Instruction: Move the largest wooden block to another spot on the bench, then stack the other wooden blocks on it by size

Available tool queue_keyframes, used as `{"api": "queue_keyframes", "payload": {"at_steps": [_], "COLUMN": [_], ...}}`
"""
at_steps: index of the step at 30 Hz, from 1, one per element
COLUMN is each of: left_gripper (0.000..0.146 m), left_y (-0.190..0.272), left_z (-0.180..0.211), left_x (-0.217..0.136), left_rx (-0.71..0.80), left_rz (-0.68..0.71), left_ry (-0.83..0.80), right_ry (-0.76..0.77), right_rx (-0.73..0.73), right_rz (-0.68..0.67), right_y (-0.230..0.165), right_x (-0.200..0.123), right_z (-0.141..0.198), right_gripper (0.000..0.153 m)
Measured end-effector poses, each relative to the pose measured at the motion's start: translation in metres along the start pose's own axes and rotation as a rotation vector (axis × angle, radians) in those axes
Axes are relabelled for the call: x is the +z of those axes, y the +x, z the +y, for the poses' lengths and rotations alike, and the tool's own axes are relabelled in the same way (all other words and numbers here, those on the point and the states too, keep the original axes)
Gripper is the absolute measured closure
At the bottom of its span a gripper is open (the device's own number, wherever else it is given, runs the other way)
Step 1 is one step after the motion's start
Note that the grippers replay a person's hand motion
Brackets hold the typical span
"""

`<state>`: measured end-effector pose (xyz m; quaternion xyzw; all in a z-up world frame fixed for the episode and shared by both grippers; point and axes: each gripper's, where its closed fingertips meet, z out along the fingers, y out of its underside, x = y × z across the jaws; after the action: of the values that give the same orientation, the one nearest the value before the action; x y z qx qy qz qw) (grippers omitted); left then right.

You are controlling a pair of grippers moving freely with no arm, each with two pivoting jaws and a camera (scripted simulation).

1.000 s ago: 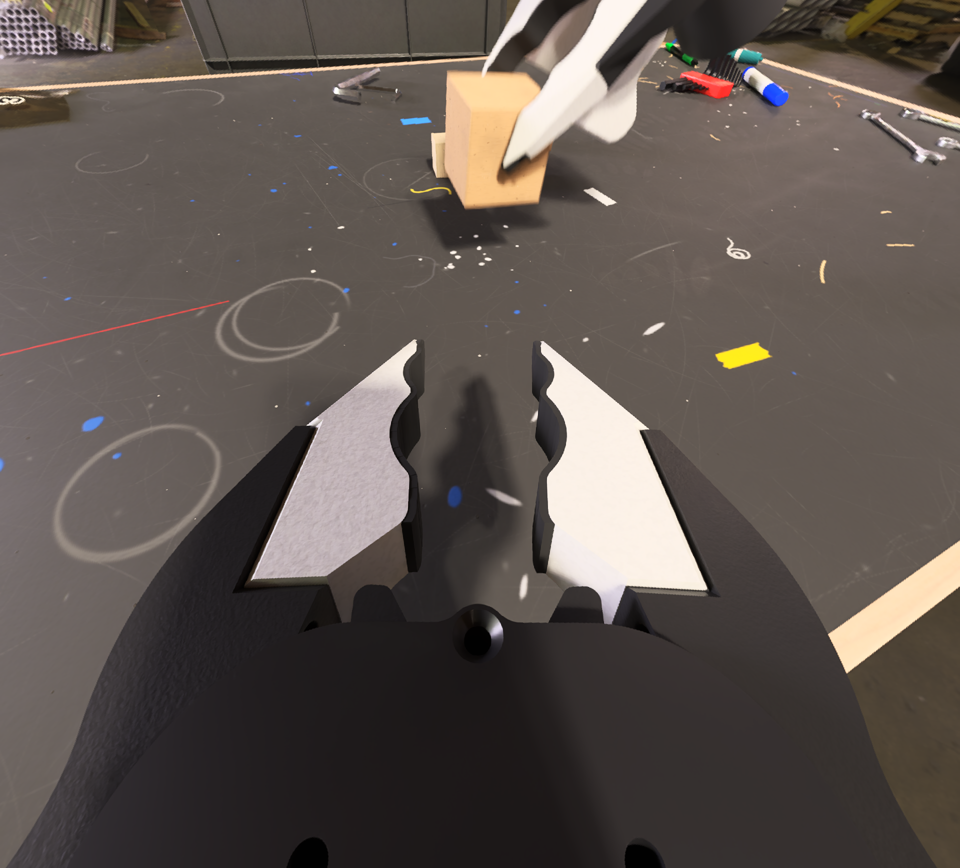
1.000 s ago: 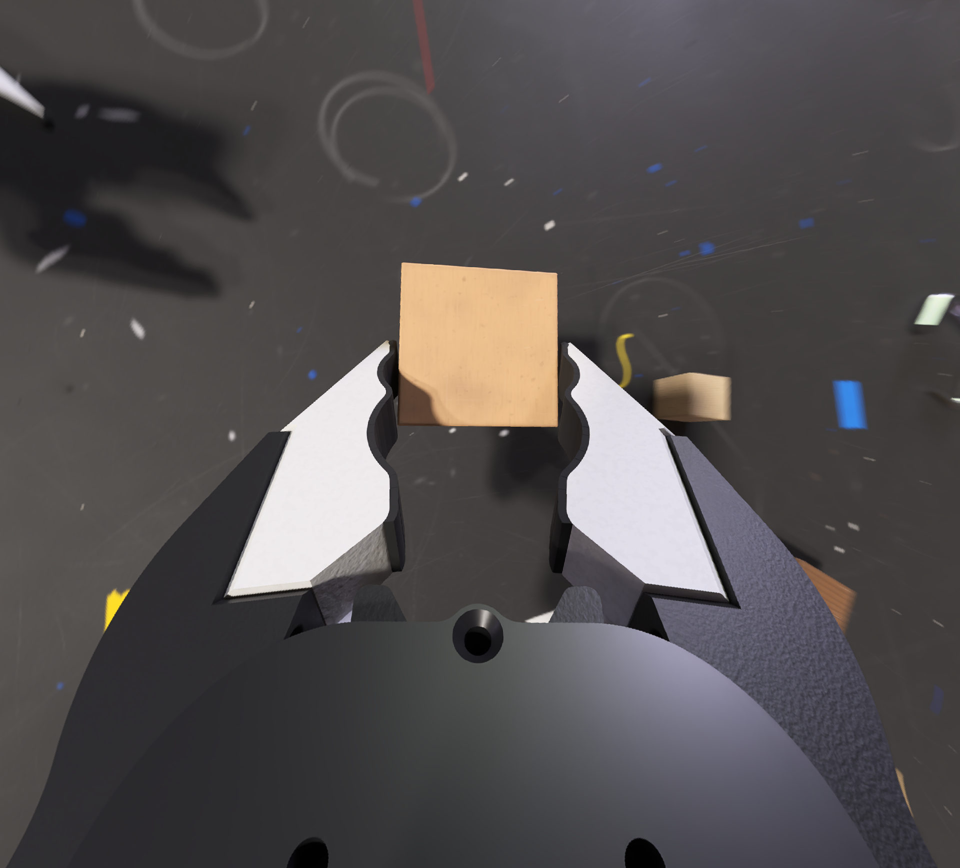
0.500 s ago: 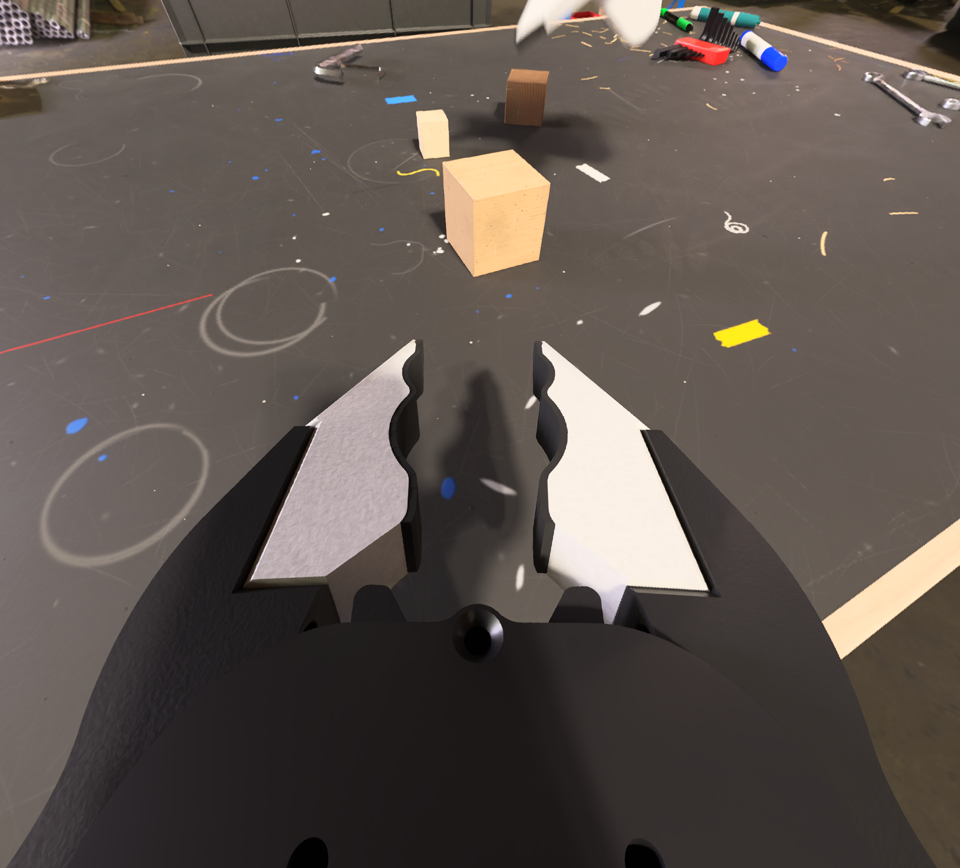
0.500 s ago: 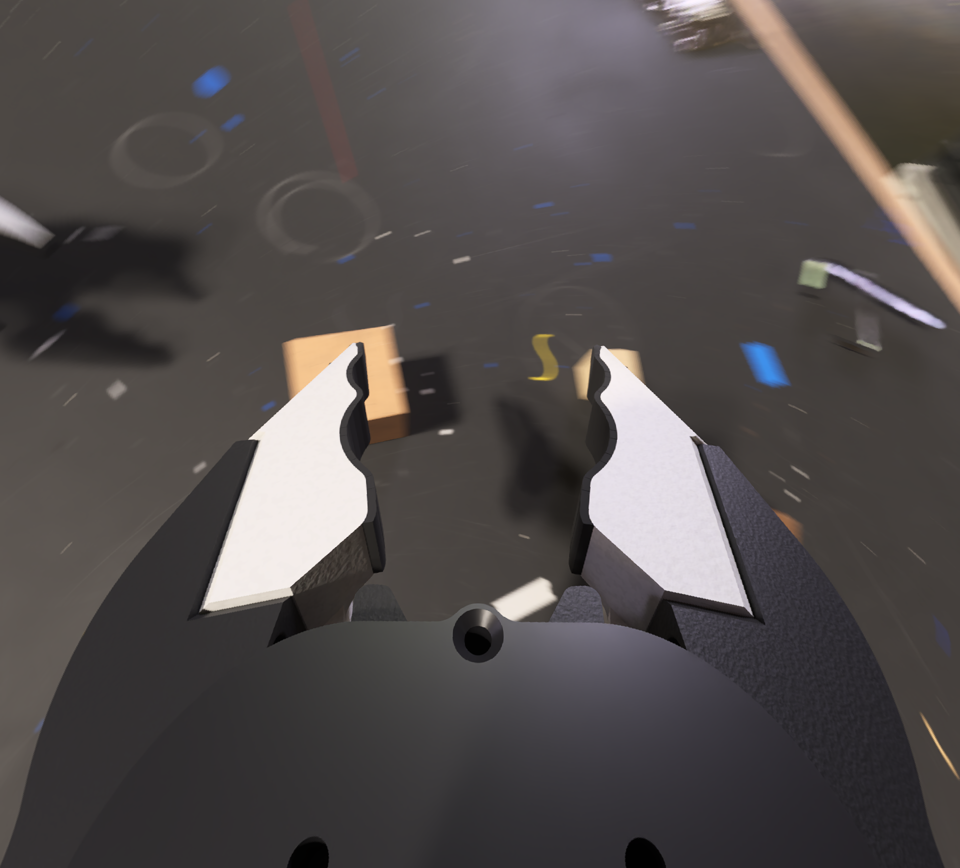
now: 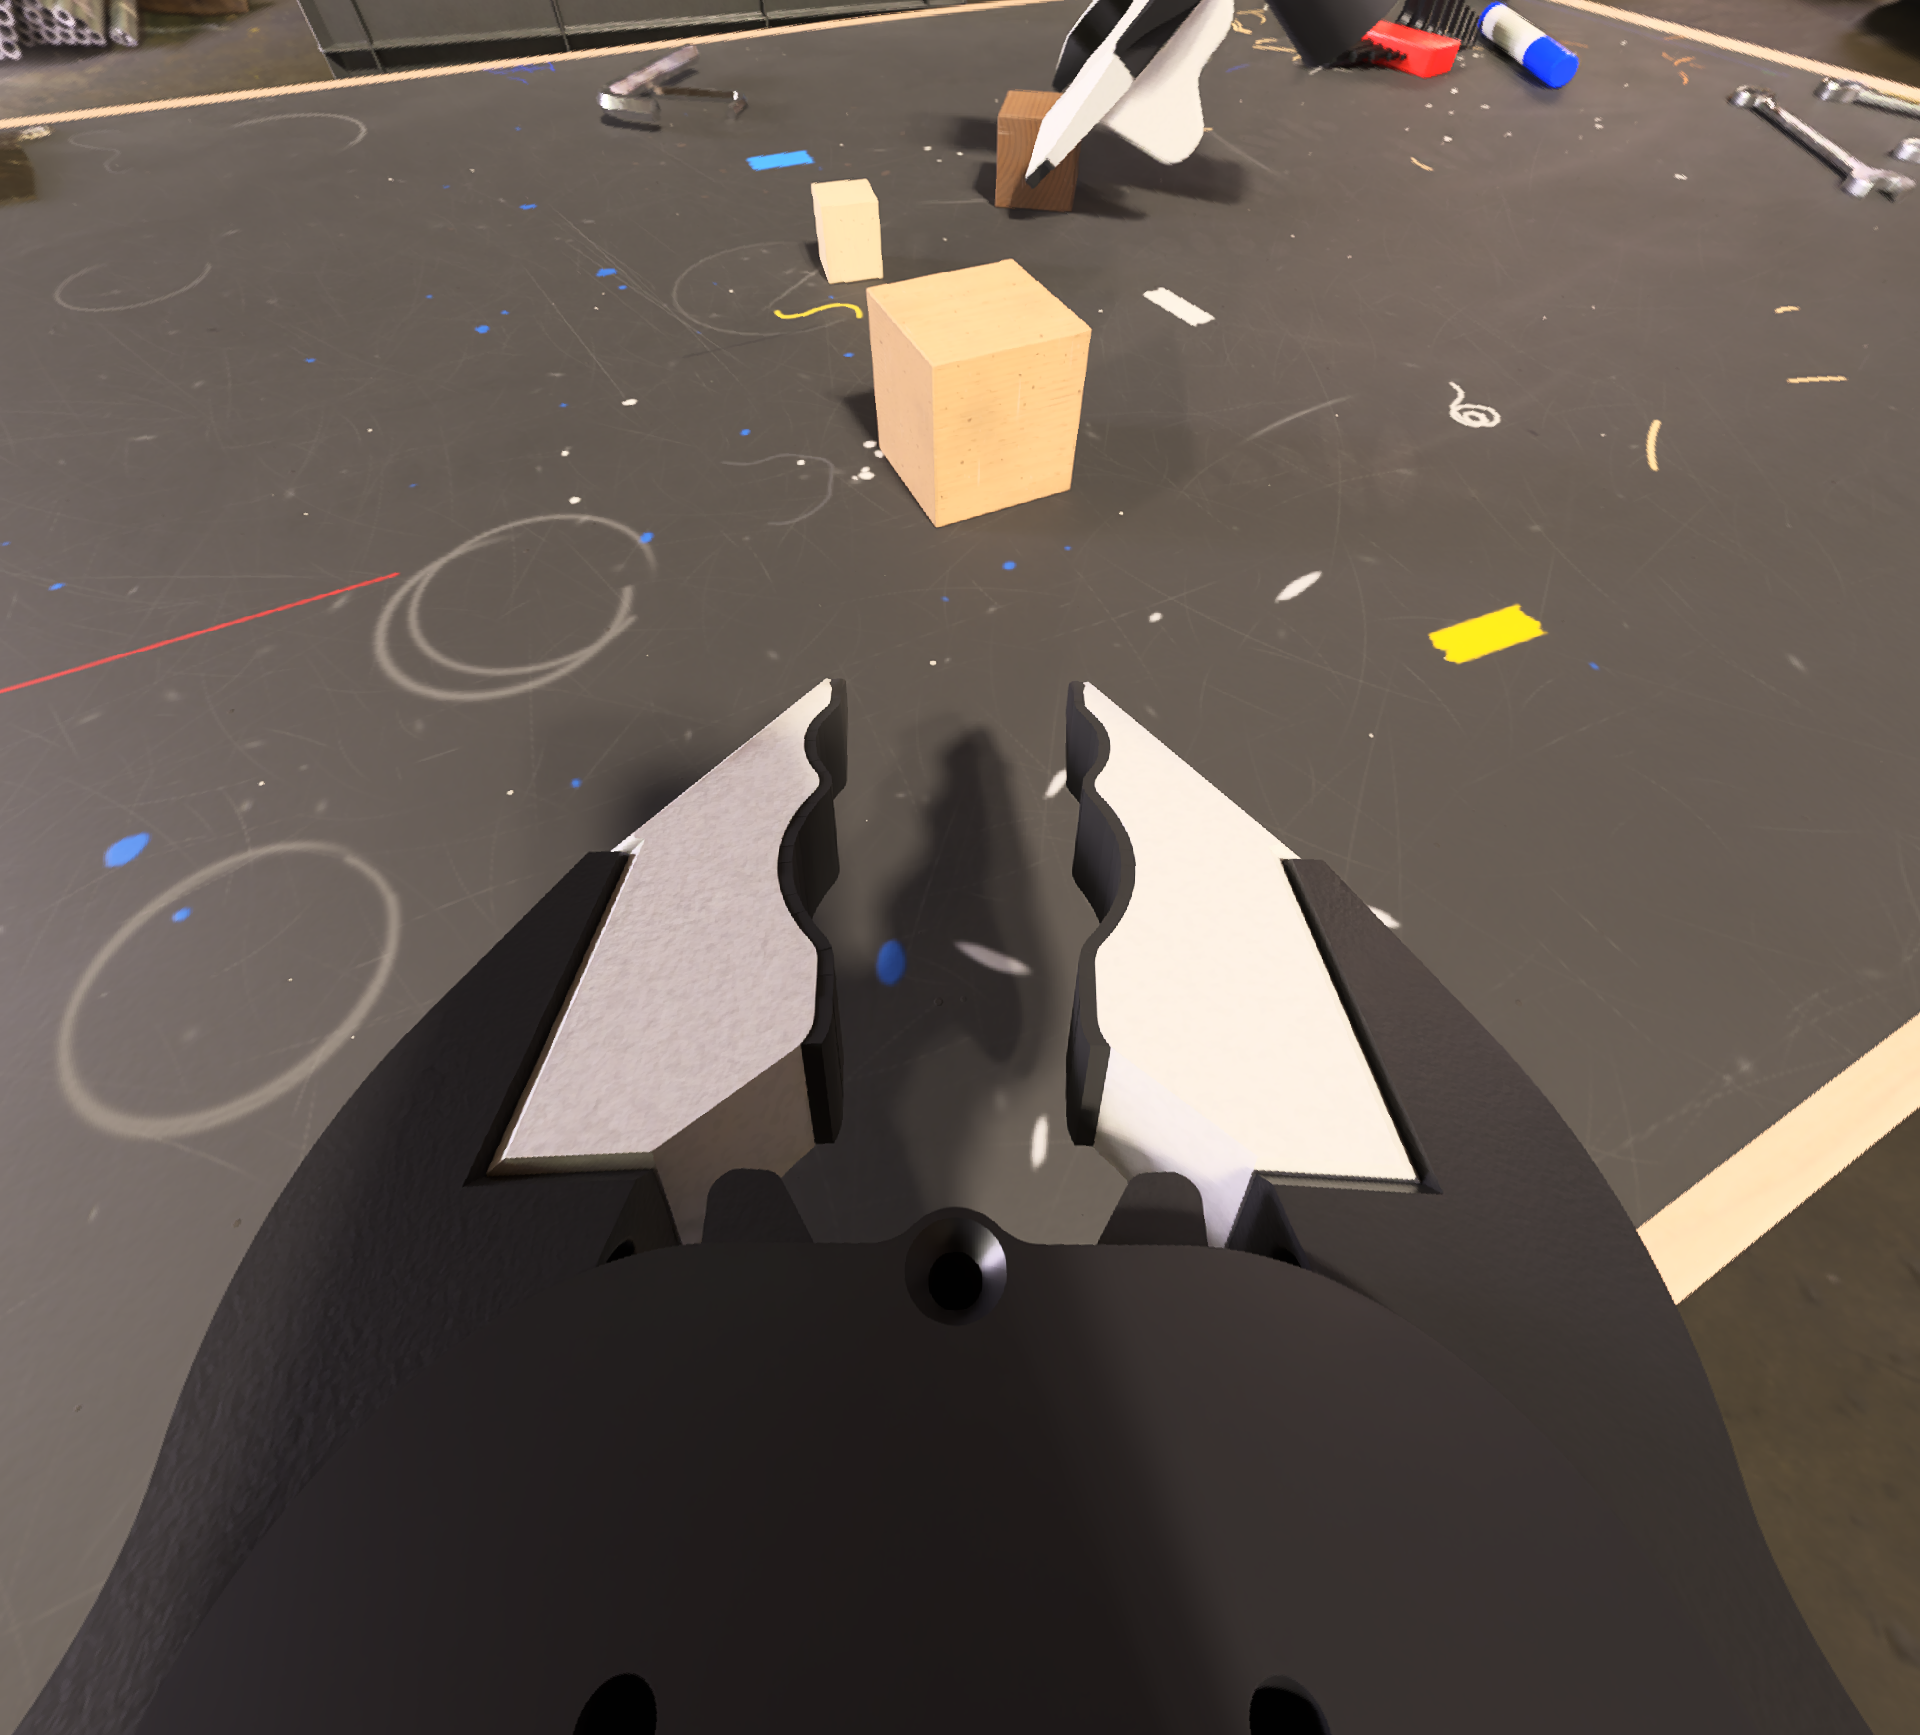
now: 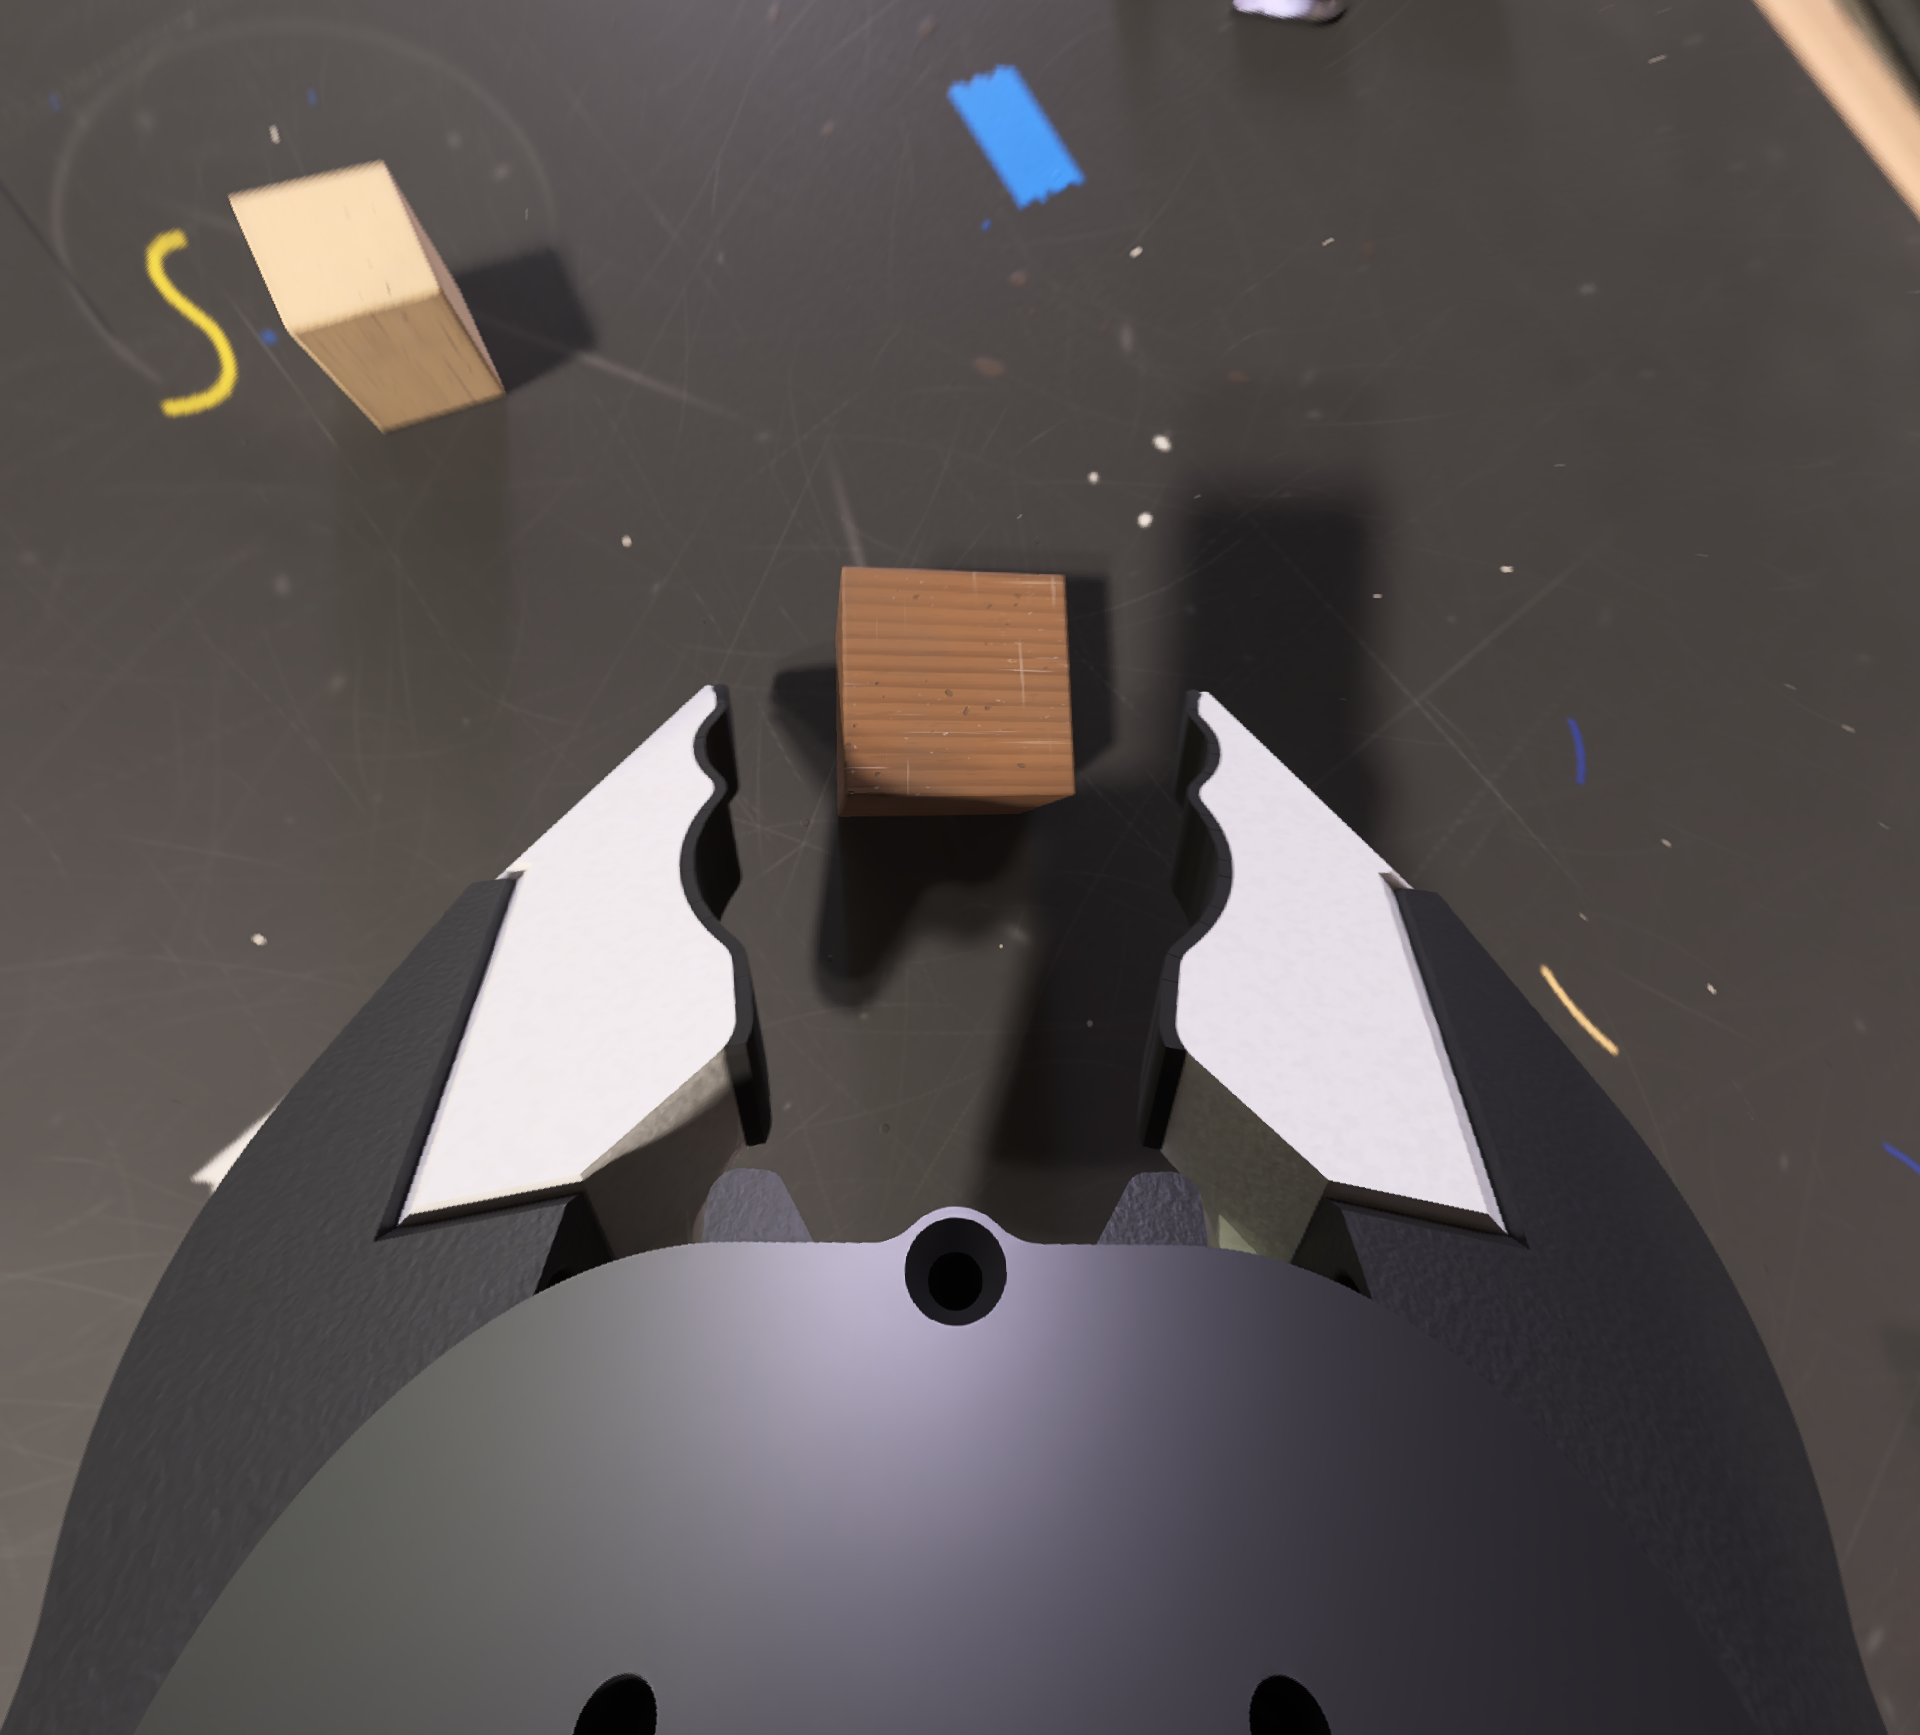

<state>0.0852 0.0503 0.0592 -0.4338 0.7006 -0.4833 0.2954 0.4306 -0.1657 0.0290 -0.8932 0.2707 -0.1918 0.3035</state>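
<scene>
The largest light wooden block (image 5: 977, 392) stands alone on the dark bench, ahead of my left gripper (image 5: 956, 698), which is open, empty and low over the bench. A small pale block (image 5: 847, 229) stands behind it; it also shows in the right wrist view (image 6: 358, 293). A dark brown block (image 5: 1023, 153) stands farther back. My right gripper (image 6: 956, 709) is open and hovers over the brown block (image 6: 954, 693), its fingers either side of it and apart from it. The right gripper also shows in the left wrist view (image 5: 1101, 106).
A metal clamp (image 5: 665, 90), blue tape (image 5: 779, 160), a red hex key set (image 5: 1408, 44), markers (image 5: 1527, 44) and wrenches (image 5: 1818, 142) lie near the bench's far and right edges. Yellow tape (image 5: 1486, 633) lies at right. The bench edge (image 5: 1787, 1155) runs close at lower right.
My right gripper let go of the large block, which now rests on the bench, lifted away, and moved back over the brown block. My left gripper stayed open and nearly still.
</scene>
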Motion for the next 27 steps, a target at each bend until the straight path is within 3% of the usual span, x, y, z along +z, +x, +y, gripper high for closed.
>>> {"api": "queue_keyframes", "payload": {"at_steps": [1,3,8,14,20,27], "left_gripper": [0.104,0.104,0.104,0.104,0.104,0.104], "left_y": [0.001,0.002,0.001,0.001,0.005,0.007], "left_z": [0.001,0.002,0.002,0.002,0.001,-0.002], "left_x": [0.001,0.002,0.002,0.002,0.0,-0.002], "left_rx": [0.002,0.003,-0.012,-0.015,-0.001,0.013], "left_rz": [0.003,0.009,0.022,0.025,0.021,0.017], "left_ry": [-0.005,-0.014,-0.015,-0.015,-0.009,0.003], "right_ry": [-0.018,-0.012,0.158,0.195,0.114,0.056], "right_rx": [-0.019,-0.015,-0.057,-0.369,-0.449,-0.405], "right_rz": [-0.022,-0.035,-0.103,-0.278,-0.394,-0.422], "right_y": [-0.001,0.0,-0.029,-0.149,-0.227,-0.242], "right_x": [0.005,0.007,-0.035,-0.092,-0.087,-0.072], "right_z": [0.003,0.002,-0.042,-0.077,-0.063,-0.051], "right_gripper": [0.073,0.105,0.105,0.105,0.105,0.105]}}
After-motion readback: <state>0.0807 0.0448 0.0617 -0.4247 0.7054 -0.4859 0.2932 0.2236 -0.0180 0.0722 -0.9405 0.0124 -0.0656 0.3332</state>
